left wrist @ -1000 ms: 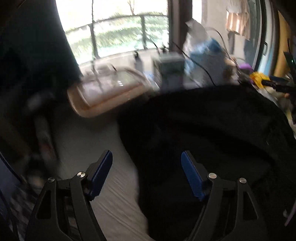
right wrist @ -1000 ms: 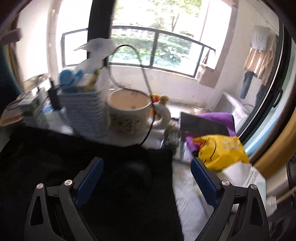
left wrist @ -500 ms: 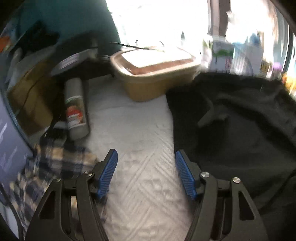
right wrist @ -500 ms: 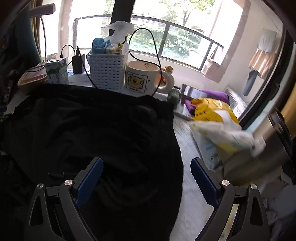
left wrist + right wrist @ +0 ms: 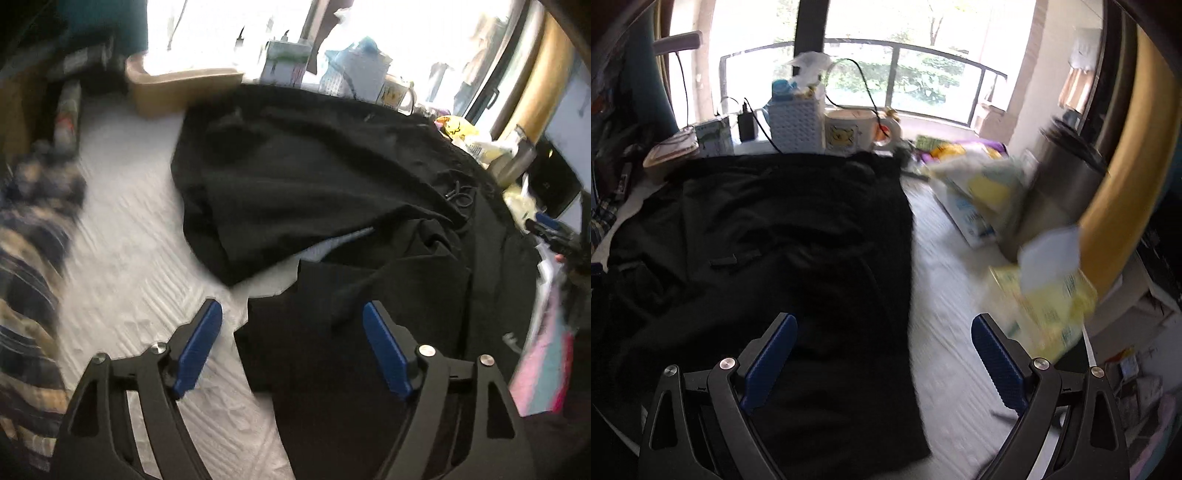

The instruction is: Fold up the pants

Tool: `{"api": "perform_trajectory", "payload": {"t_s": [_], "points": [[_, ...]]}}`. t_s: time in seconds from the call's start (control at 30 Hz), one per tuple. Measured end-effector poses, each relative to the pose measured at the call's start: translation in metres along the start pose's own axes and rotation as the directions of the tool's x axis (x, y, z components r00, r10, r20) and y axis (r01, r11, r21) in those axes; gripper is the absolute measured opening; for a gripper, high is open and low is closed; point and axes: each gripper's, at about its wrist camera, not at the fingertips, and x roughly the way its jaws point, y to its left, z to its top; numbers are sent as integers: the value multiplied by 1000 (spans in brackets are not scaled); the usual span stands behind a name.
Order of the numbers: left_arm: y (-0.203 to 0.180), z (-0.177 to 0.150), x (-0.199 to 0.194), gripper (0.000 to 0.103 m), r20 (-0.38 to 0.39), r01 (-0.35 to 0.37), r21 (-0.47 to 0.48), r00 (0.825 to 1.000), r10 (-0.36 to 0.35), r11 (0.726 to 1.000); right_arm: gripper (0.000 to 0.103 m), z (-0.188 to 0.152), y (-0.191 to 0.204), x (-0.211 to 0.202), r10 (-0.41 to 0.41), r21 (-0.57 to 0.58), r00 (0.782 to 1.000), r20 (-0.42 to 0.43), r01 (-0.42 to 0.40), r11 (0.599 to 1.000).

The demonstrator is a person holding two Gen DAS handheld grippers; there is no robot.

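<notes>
The black fabric pants (image 5: 798, 236) are spread over most of the white textured tabletop (image 5: 122, 266), bunched and creased, with one layer lying over another so a sliver of white shows through between them in the left wrist view. Their far end runs right up to the clutter along the far edge of the tabletop: a white perforated plastic basket (image 5: 798, 127) and a cream mug with a yellow cartoon print (image 5: 849, 133). The left gripper (image 5: 293, 341) hangs just above the near-left part of the pants, its blue-padded fingers (image 5: 197, 345) opening with nothing pinched; one is over bare tabletop, the other over black cloth. The right gripper (image 5: 884, 363) is spread wide too, gripping nothing, straddling the right side edge of the pants. A plaid checked cloth (image 5: 29, 258) is bunched at the left edge of the tabletop, and a blurry yellow packet (image 5: 1045, 306) sits by the right edge.
</notes>
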Motion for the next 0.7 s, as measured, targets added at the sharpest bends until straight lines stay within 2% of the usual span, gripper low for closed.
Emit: {"api": "perform_trajectory", "payload": {"t_s": [0.03,0.1,0.13,0.17,0.2,0.23,0.3,0.33,0.37,0.43,0.47,0.57,0.63,0.7], "points": [[-7,-1,0,80,-4,-26,22,1000,26,999,96,-5,-5,1,1,13,1000,-10,-1,1000],[-14,-1,-1,80,-12,-19,32,1000,19,999,96,-18,-12,1,19,40,1000,-25,-18,999],[-15,1,1,71,-12,-12,37,1000,12,999,96,-22,-13,0,35,42,999,-25,-34,999],[-20,-2,2,57,-8,-29,60,1000,30,998,96,-28,-13,-1,58,41,998,-20,-57,998],[-23,-4,1,52,2,-67,80,998,67,994,96,-31,-12,-1,70,38,997,-20,-70,997],[-23,-5,3,41,8,-93,94,996,93,991,96,-34,-11,-2,81,36,997,-20,-80,996],[-21,-7,2,26,25,-111,88,994,110,990,93,-39,-7,-4,122,46,993,-2,-121,992],[-19,-8,1,18,29,-110,82,994,108,990,75,-41,-4,-4,143,48,990,-4,-142,989],[-16,-10,-2,14,41,-116,78,993,113,990,47,-44,2,-1,141,42,990,-19,-140,989],[-10,-15,-5,9,64,-134,59,989,130,989,32,-47,10,1,80,23,997,-20,-79,997],[-7,-16,-7,7,78,-142,40,987,139,989,19,-48,12,-1,81,32,997,-10,-81,996],[8,-13,-15,5,107,-163,-9,981,163,987,7,-43,17,-18,127,77,991,42,-130,989],[18,-5,-23,4,130,-166,-37,977,169,986,5,-37,26,-30,116,59,991,68,-120,991],[25,5,-40,2,172,-194,-42,965,198,980,5,-30,35,-49,119,49,987,109,-125,991]]}}
